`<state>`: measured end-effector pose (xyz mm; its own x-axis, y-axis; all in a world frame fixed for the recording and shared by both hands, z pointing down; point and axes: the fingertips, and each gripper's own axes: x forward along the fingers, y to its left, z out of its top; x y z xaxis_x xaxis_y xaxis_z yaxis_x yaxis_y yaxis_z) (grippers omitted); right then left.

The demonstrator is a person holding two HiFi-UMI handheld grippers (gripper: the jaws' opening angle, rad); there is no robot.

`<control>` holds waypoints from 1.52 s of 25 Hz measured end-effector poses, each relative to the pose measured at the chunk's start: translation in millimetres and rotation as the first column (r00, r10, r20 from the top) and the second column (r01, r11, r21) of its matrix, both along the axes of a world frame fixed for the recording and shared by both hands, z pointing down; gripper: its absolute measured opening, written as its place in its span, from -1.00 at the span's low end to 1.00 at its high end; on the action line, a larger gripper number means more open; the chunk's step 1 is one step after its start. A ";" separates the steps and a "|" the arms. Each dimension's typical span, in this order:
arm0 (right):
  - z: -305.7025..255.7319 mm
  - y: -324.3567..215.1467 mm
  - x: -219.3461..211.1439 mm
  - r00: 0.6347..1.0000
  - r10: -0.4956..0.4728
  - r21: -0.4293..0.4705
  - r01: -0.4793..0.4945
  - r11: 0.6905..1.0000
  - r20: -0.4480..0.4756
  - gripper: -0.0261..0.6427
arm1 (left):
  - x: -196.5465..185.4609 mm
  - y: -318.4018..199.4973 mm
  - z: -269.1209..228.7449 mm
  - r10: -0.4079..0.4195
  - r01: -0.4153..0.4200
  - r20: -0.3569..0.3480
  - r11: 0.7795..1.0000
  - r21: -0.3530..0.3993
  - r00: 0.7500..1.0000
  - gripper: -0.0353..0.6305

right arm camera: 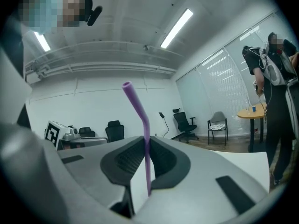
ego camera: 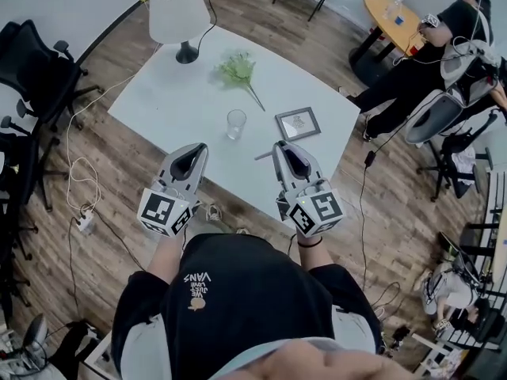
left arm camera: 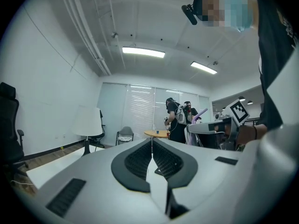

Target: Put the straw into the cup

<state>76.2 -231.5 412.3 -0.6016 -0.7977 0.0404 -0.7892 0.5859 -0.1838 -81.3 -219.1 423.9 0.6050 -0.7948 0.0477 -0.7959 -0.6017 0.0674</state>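
A clear glass cup [ego camera: 236,123] stands upright near the middle of the white table [ego camera: 158,101]. The purple bendy straw [right arm camera: 140,120] stands up between the jaws of my right gripper [right arm camera: 146,141], which is shut on it; its bent top leans to the left. In the head view the right gripper [ego camera: 278,146] hovers over the table's near edge, right of the cup, with the straw [ego camera: 264,156] poking out sideways. My left gripper [ego camera: 201,146] is level beside it, left of the cup. Its jaws [left arm camera: 151,140] meet with nothing between them.
On the table stand a white lamp [ego camera: 179,13], a green plant sprig [ego camera: 238,68] and a small picture frame [ego camera: 298,123]. Black office chairs [ego camera: 36,66] stand at the left, cables [ego camera: 79,188] lie on the floor, and a person [ego camera: 428,46] sits by a round wooden table [ego camera: 392,18].
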 end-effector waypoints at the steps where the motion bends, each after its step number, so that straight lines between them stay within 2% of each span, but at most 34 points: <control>1: -1.3 -5.6 -4.3 1.000 0.010 0.002 -0.010 1.000 0.001 -0.80 | -4.2 -6.7 -0.7 0.010 -0.010 0.001 1.000 0.000 1.000 -0.84; 11: -14.2 -49.1 -30.2 0.995 0.101 0.028 -0.101 0.995 0.004 -0.80 | -30.2 -59.4 -8.6 0.102 -0.102 0.000 0.995 0.015 0.995 -0.84; 16: -22.9 -68.7 -41.3 0.995 0.103 0.050 -0.103 0.993 -0.003 -0.80 | -40.8 -77.5 -10.4 0.104 -0.104 0.000 0.994 0.013 0.995 -0.84; 23: -21.2 -96.8 -46.9 0.999 0.052 0.044 -0.052 0.998 -0.010 -0.80 | -39.9 -89.2 -9.1 0.073 -0.073 -0.008 0.997 -0.004 0.997 -0.84; 27: -15.0 -112.4 -53.2 1.000 0.014 0.035 -0.013 0.999 -0.016 -0.80 | -46.9 -94.7 -8.0 0.028 -0.028 -0.003 1.000 -0.005 1.000 -0.84; 38: 30.8 -137.0 -65.0 0.998 -0.051 -0.054 0.048 0.997 -0.048 -0.80 | -55.7 -93.9 5.6 -0.060 0.060 0.012 0.998 -0.034 0.998 -0.84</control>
